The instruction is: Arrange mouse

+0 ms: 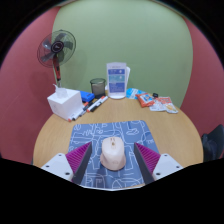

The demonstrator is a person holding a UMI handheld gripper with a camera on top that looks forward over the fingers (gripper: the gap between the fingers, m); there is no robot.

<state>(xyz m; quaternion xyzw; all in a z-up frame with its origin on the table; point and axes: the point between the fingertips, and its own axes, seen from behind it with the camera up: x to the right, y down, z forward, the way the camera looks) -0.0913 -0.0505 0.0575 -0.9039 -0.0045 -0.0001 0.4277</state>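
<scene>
A pale beige mouse (112, 152) lies on a blue patterned mouse mat (110, 132) on the round wooden table (50, 135). It stands between my two fingers, near the mat's near edge, with a gap at either side. My gripper (112, 160) is open; the left pad (79, 158) and the right pad (147, 158) flank the mouse without touching it.
Beyond the mat stand a white box (64, 101), a dark cup (97, 87), pens (92, 103), a clear measuring jug (118, 80) and some packets (157, 101). A standing fan (56, 50) is behind the table at the left.
</scene>
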